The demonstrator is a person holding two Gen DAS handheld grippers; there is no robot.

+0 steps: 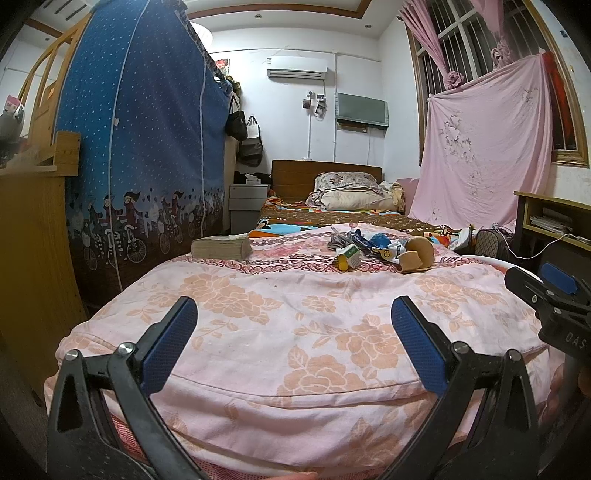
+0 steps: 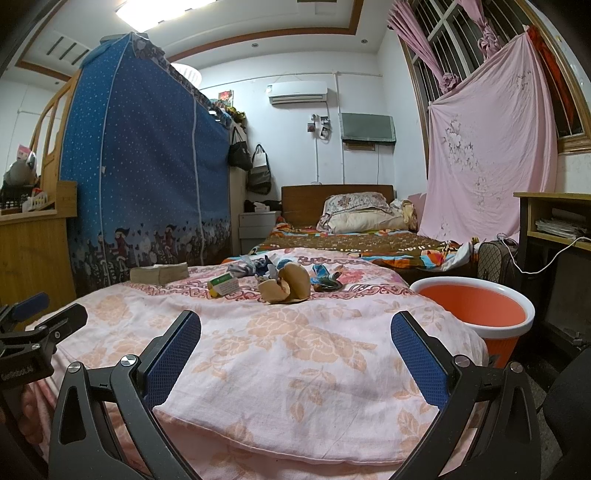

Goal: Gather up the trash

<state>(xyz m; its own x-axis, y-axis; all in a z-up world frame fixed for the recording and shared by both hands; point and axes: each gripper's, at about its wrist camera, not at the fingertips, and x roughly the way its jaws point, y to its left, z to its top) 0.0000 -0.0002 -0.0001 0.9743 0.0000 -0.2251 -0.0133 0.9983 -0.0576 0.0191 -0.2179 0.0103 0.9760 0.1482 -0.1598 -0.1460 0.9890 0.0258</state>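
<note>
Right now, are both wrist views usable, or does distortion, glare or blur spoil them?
Left wrist view: strong fisheye bending, dark corners, trash pile sharp. Right wrist view: same bending, ceiling light blown out, orange bin clear.

Your trash sits in a loose cluster near the far edge of the bed (image 2: 280, 354). A small green-and-white carton (image 2: 224, 286) lies on its side at the cluster's left. Just right of it is a torn tan paper bag (image 2: 286, 286), crumpled and gaping. Behind them lie blue-and-white wrappers (image 1: 376, 245), and a striped wrapper (image 2: 325, 278) lies flat at the right. The orange bin (image 2: 476, 314) stands upright beside the bed's right edge.
</note>
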